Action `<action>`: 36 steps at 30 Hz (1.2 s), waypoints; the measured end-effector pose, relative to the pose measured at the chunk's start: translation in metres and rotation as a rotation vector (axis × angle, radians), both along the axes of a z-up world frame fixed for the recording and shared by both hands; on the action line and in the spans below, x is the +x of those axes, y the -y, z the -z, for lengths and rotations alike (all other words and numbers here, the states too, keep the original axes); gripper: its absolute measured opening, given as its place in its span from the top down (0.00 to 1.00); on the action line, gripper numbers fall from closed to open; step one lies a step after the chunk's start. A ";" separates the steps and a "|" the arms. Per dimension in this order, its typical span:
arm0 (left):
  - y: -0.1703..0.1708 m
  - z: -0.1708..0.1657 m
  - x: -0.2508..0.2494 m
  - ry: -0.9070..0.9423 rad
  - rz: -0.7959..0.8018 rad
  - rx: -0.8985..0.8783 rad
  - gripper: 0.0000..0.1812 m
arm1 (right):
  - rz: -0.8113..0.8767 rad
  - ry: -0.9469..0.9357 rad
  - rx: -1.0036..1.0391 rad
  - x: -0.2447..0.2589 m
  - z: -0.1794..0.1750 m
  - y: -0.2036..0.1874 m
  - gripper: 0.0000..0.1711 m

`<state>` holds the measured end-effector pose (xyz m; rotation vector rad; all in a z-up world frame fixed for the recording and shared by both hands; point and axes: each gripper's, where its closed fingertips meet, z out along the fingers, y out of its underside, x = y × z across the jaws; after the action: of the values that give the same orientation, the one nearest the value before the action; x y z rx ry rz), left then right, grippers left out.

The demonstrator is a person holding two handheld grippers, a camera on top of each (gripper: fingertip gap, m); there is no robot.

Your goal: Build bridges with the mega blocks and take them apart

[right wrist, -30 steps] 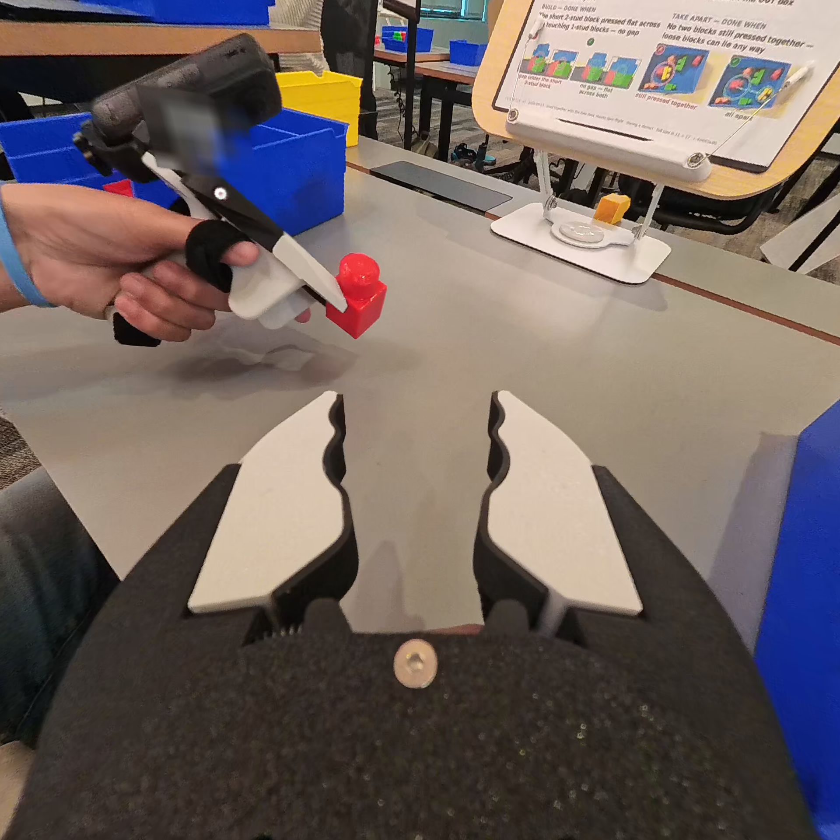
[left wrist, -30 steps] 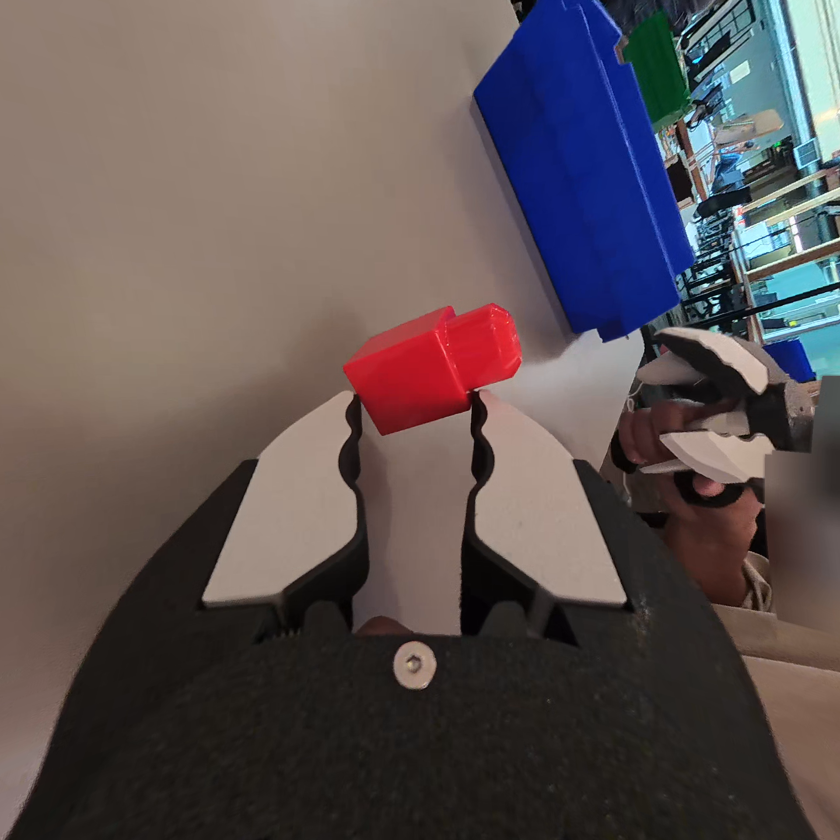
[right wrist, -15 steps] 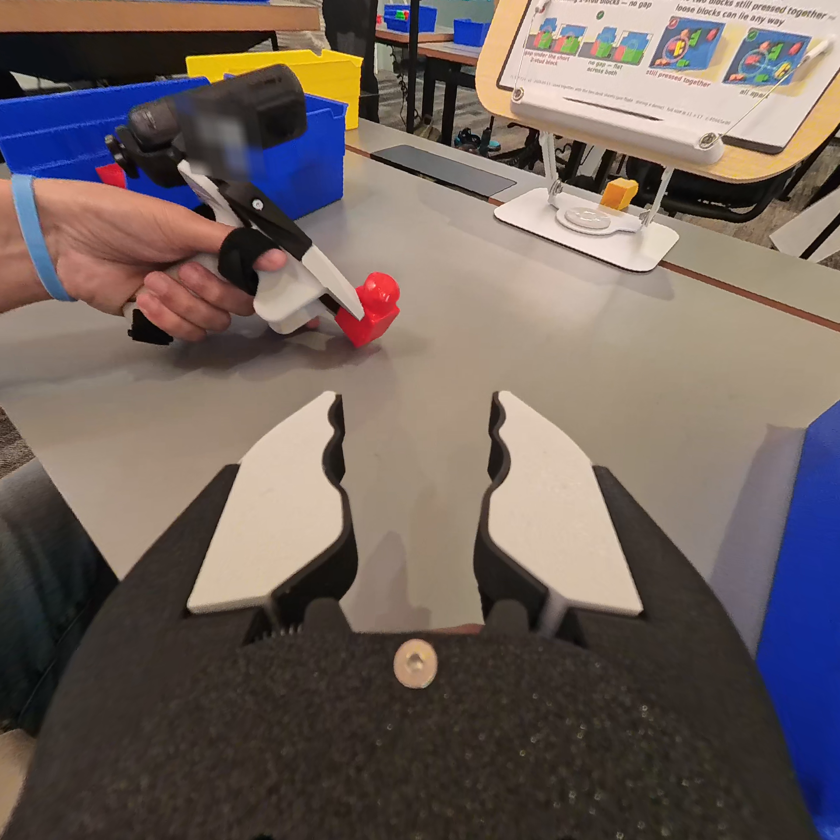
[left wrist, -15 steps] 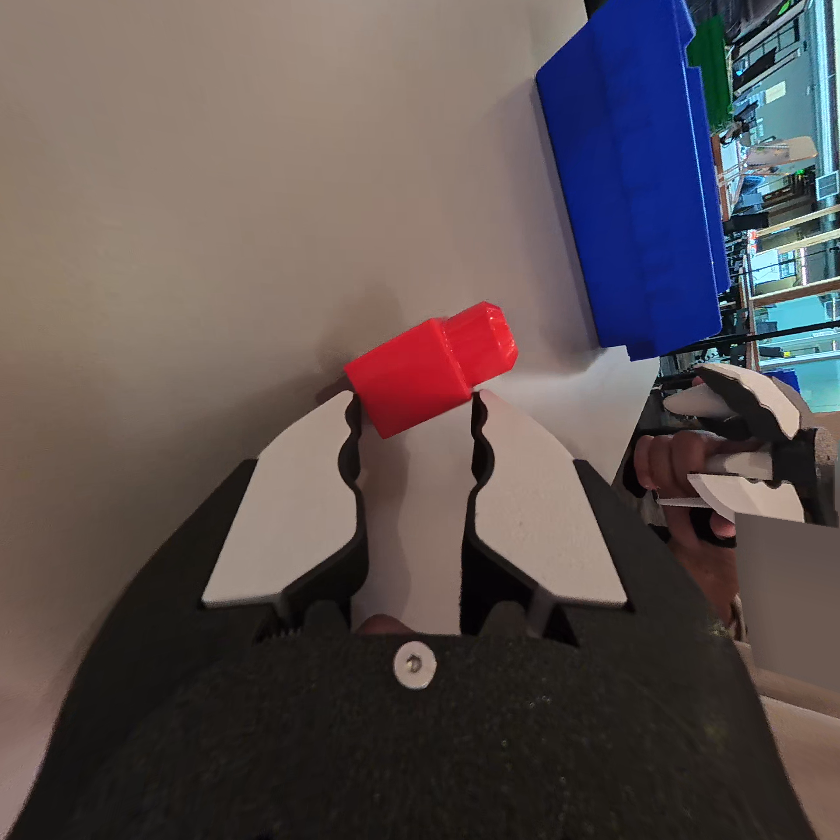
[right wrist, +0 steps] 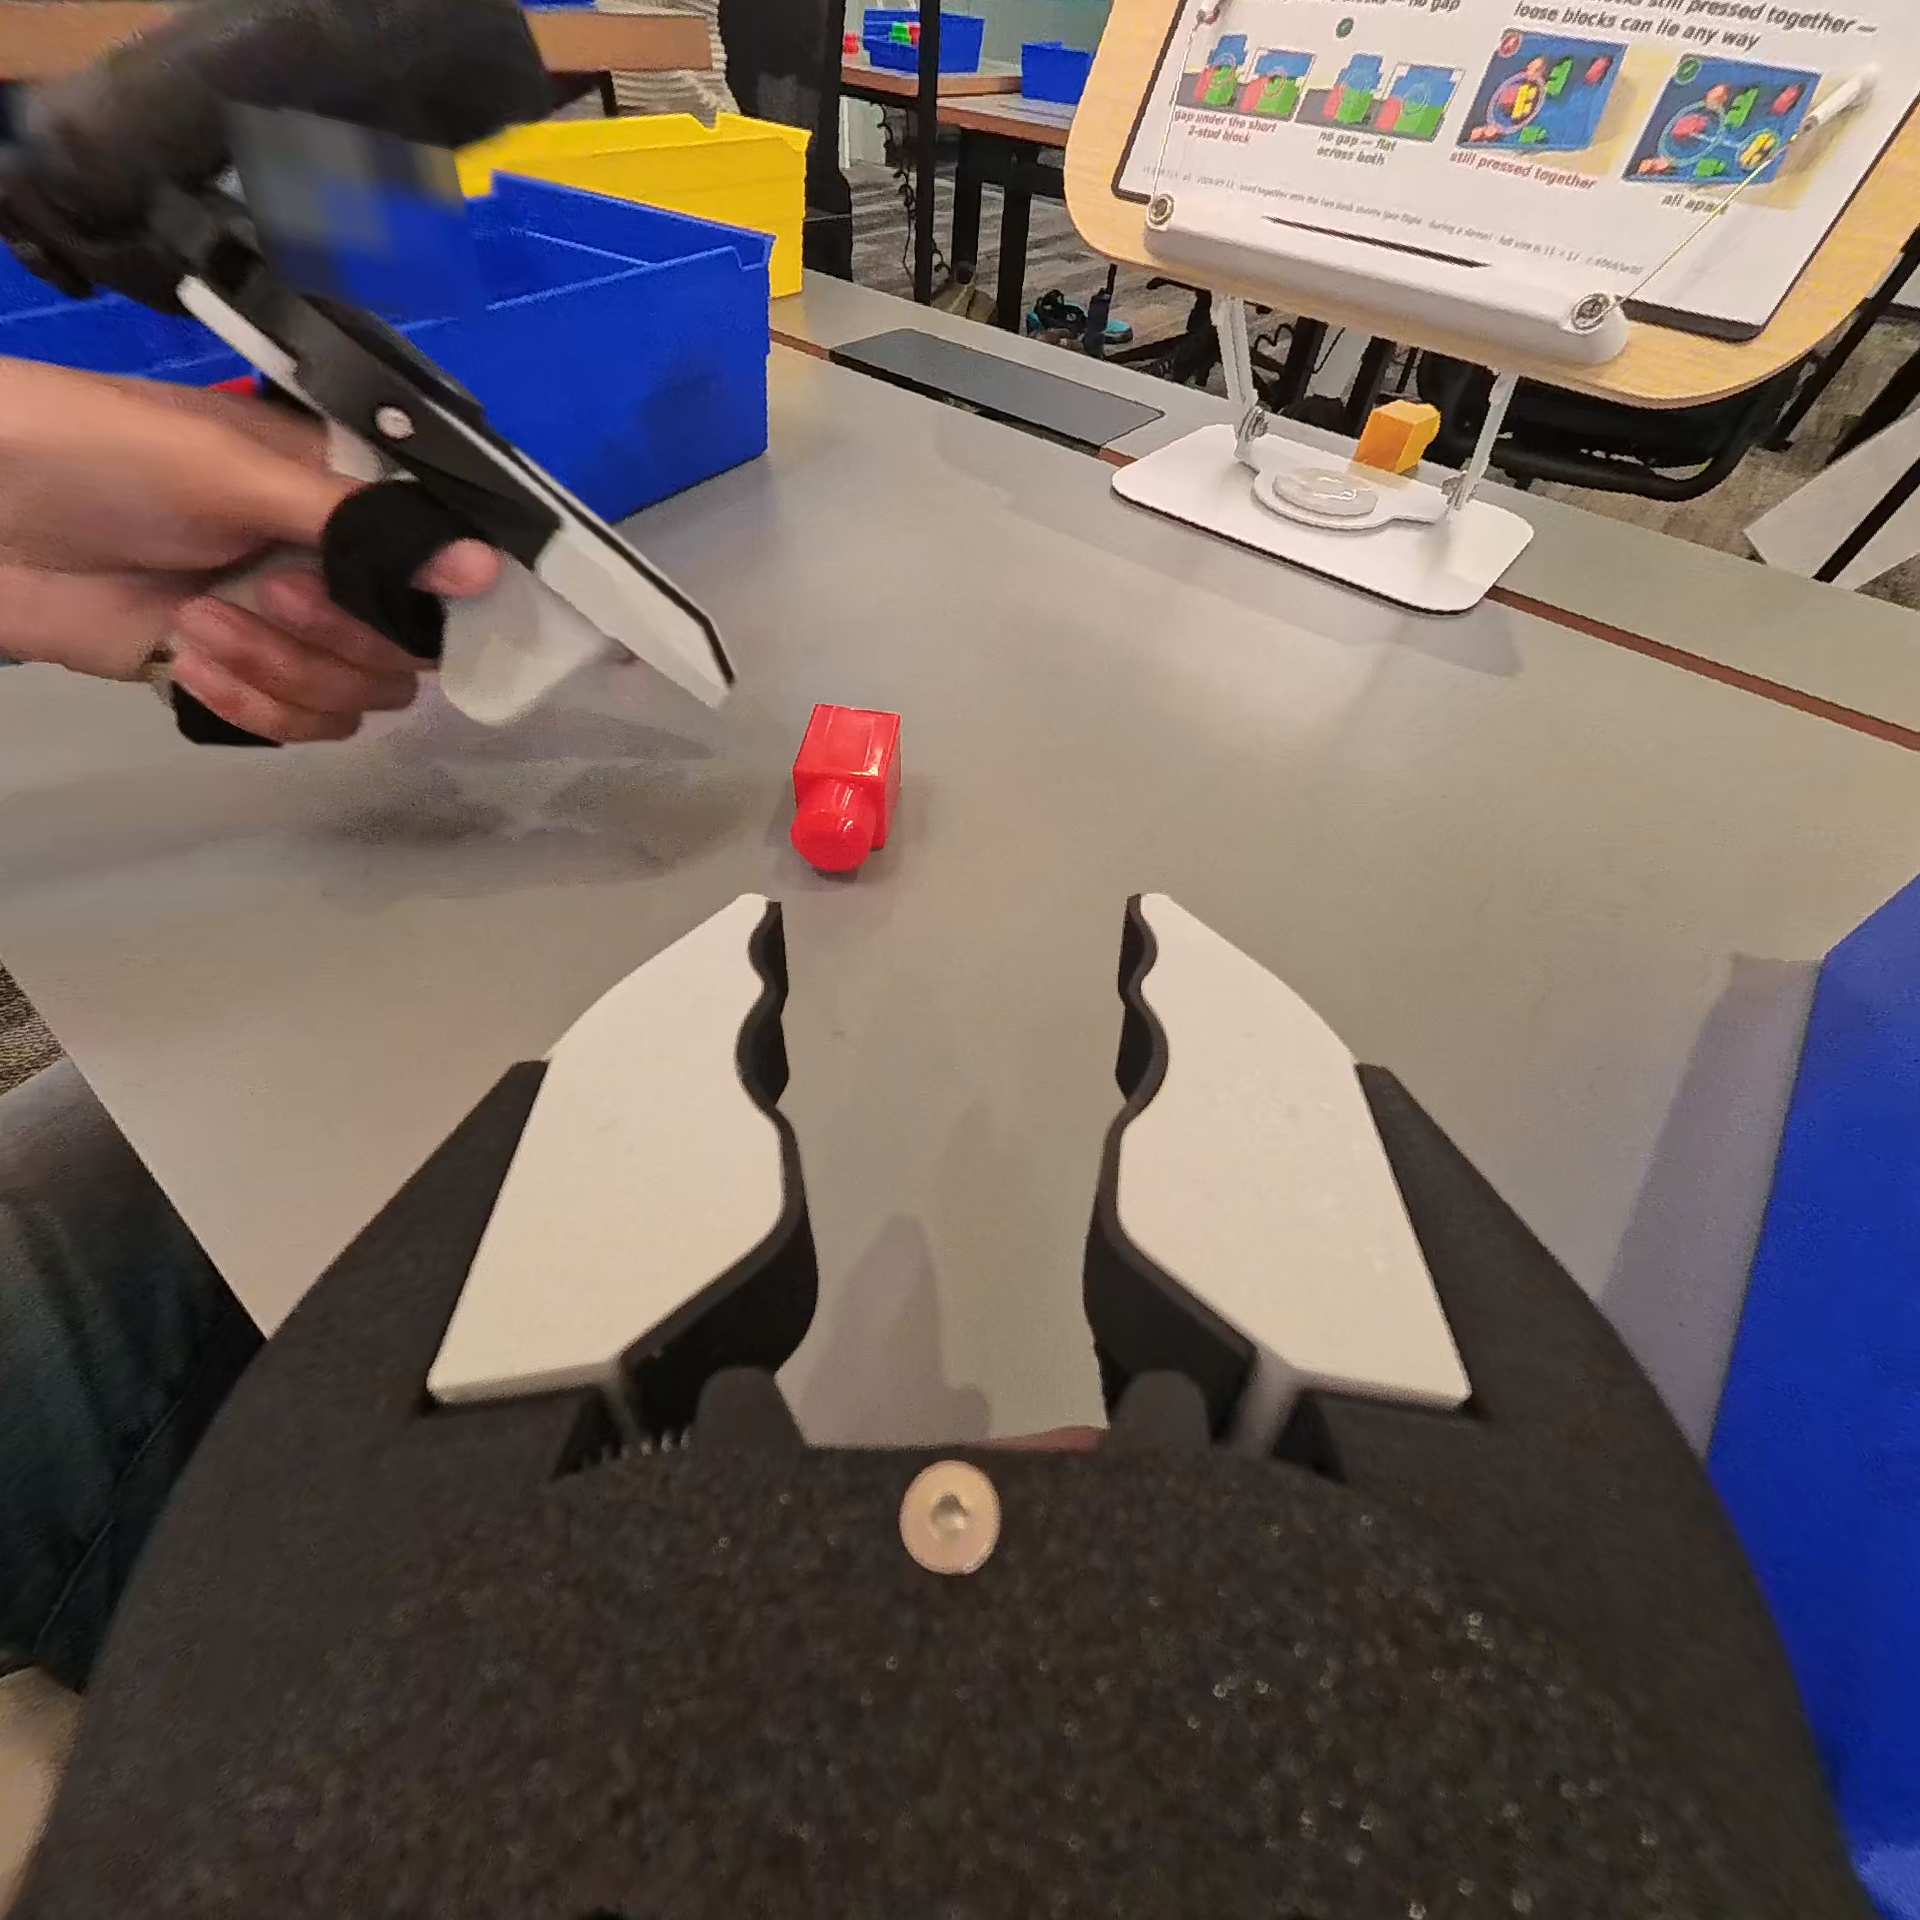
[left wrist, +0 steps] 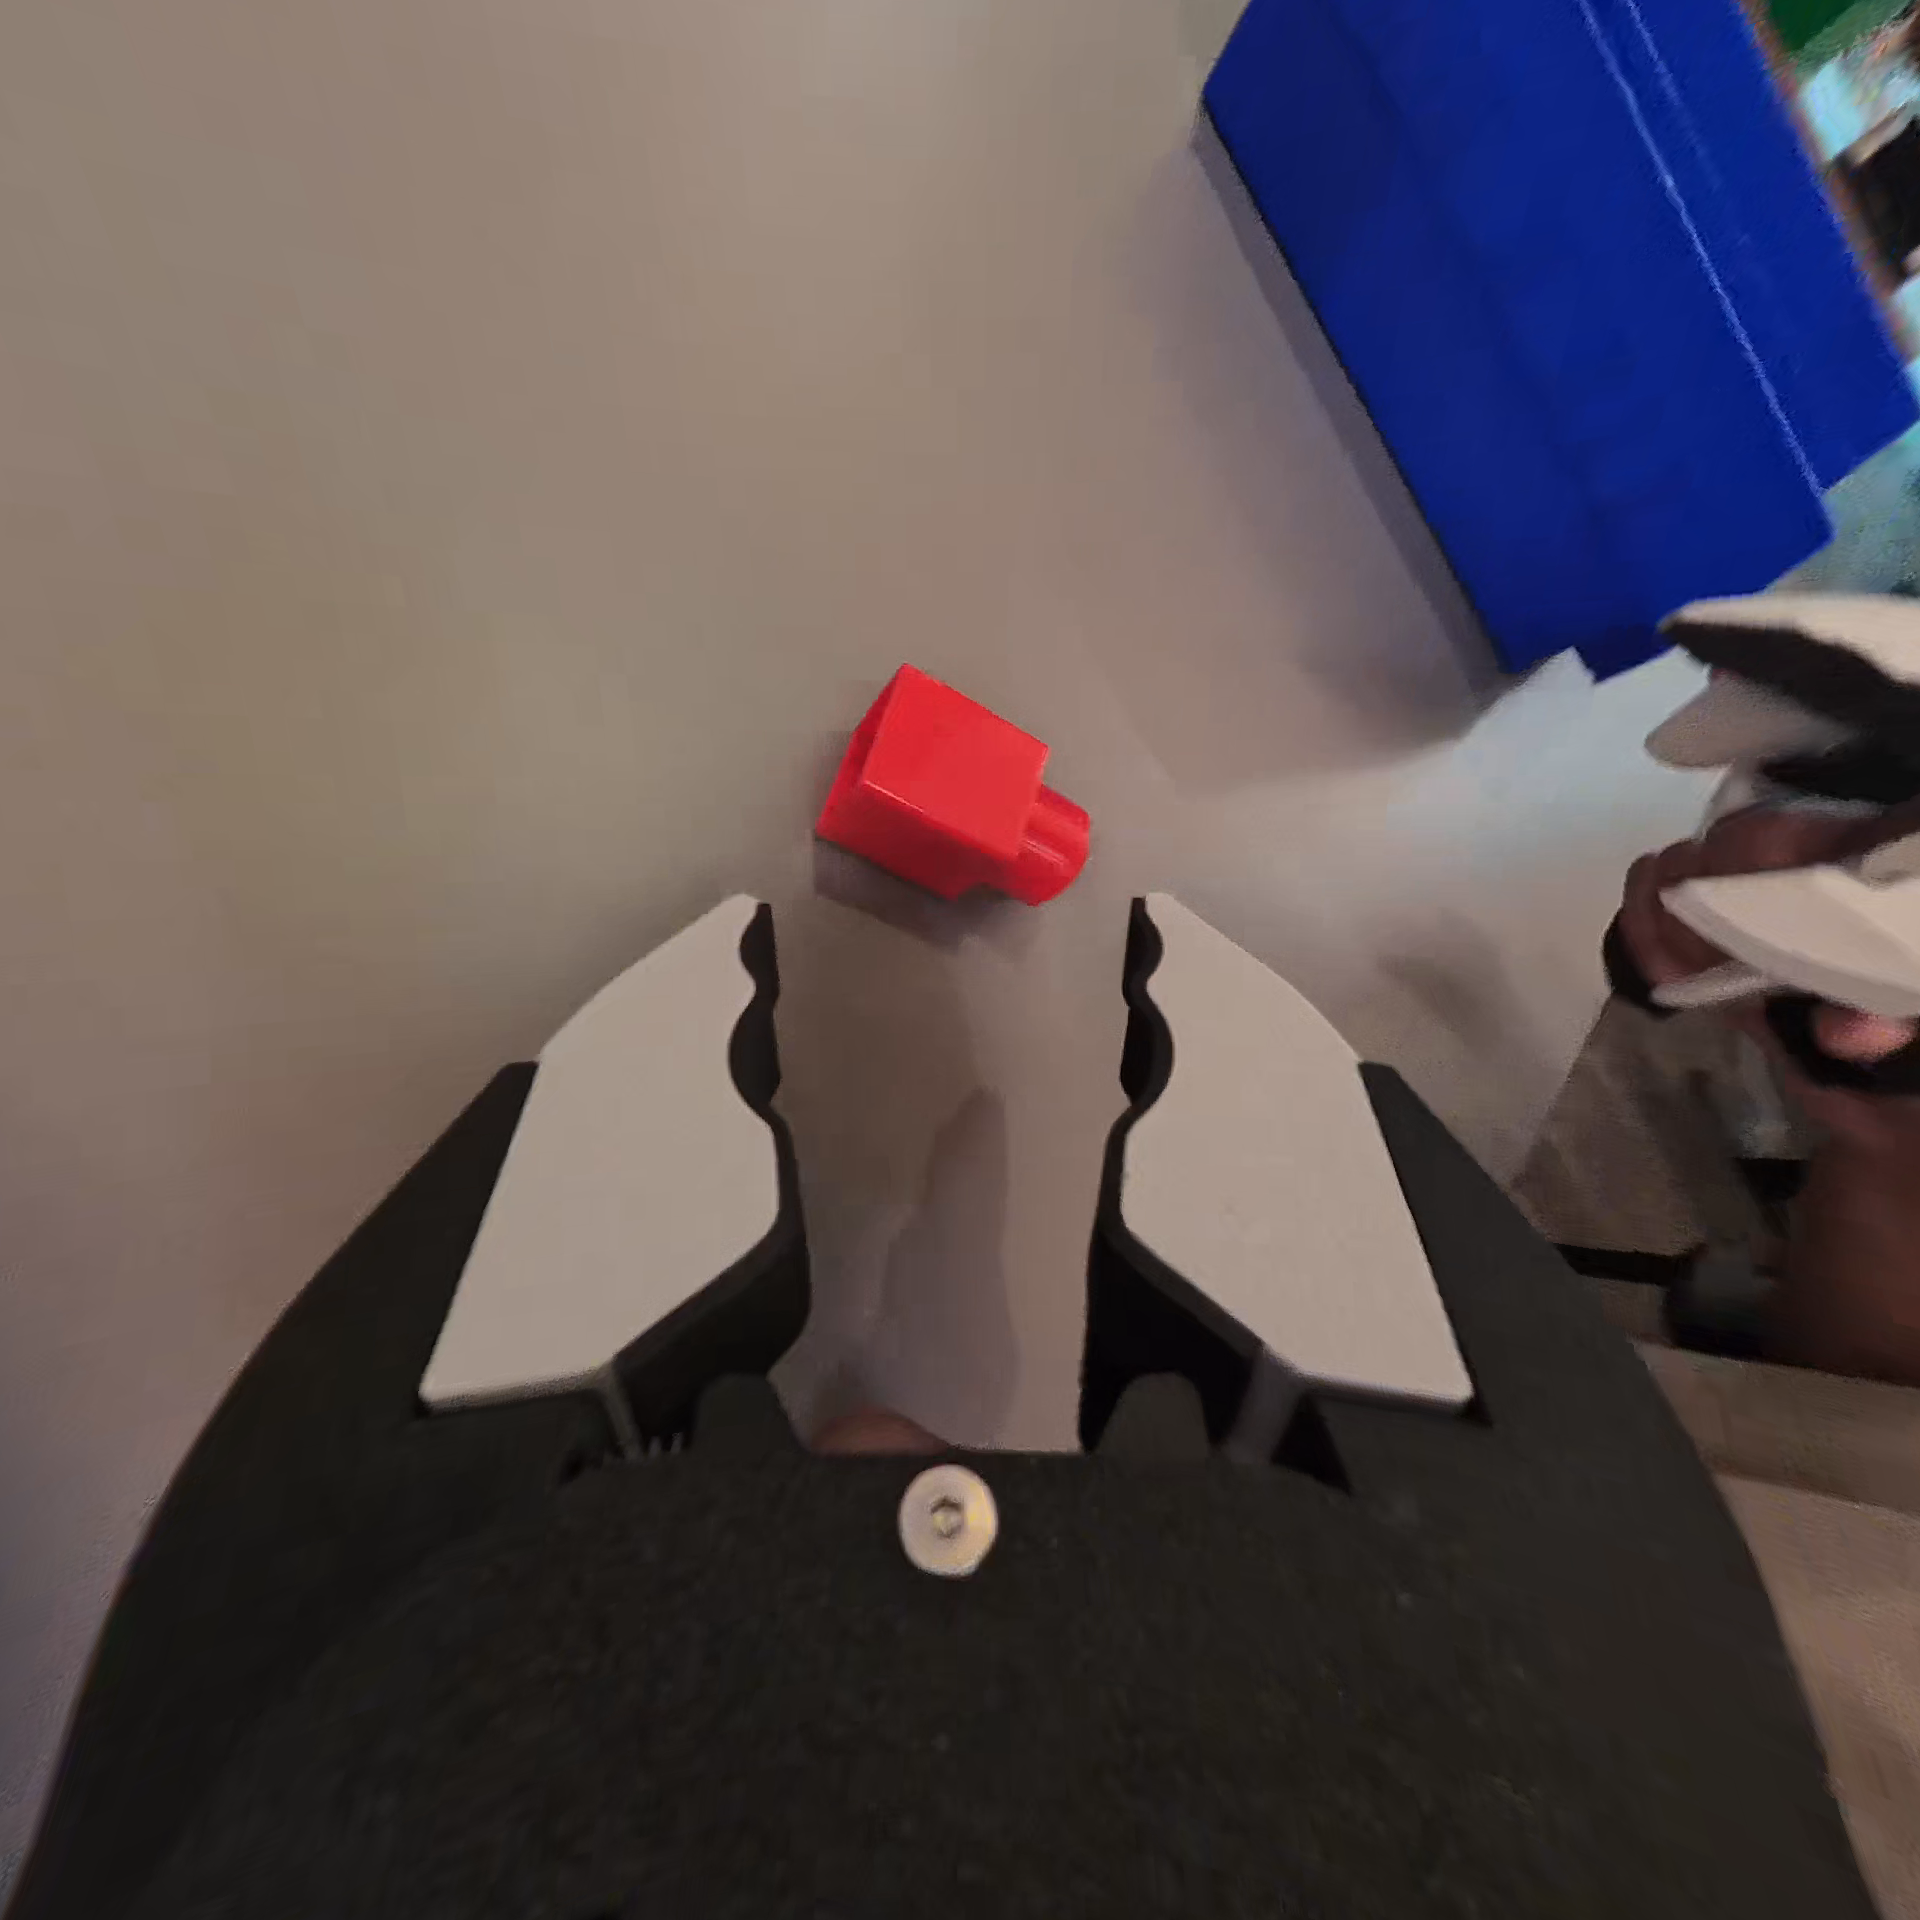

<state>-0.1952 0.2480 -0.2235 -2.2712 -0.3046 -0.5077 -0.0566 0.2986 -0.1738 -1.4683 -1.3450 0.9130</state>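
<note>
A red one-stud block lies on its side on the grey table, just beyond my left gripper, which is open and empty. In the right wrist view the same block lies with its stud towards me, a little ahead of my right gripper, which is open and empty. The left gripper shows there held by a hand, lifted back to the left of the block, apart from it. The right gripper shows at the right edge of the left wrist view.
A blue bin stands at the table's right end; its wall is close to my right gripper. Another blue bin and a yellow bin stand at the back left. An instruction board on a white stand stands at the back right, an orange block behind it.
My left gripper lowered the red block to the table, opened and let it go, then drew back. The block now lies on its side. The right gripper stayed open.
</note>
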 end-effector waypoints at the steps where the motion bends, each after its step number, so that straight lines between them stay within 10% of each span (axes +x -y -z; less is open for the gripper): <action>1: 0.005 -0.010 0.003 -0.061 0.017 0.033 0.65 | -0.001 0.000 0.000 0.000 0.000 0.000 0.64; 11: 0.154 -0.128 -0.098 -0.737 -0.275 0.120 0.59 | -0.010 0.004 0.005 0.000 0.001 0.001 0.64; 19: 0.216 -0.100 -0.155 -0.785 -0.386 -0.034 0.58 | -0.014 0.026 0.003 -0.002 0.010 0.000 0.64; 36: 0.185 -0.045 -0.335 -1.288 0.910 -0.752 0.64 | -0.037 0.057 -0.009 -0.007 0.021 0.005 0.64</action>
<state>-0.5307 0.0625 -0.1785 -2.8104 1.4107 0.8520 -0.0636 0.2938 -0.1949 -1.4903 -1.4150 0.9076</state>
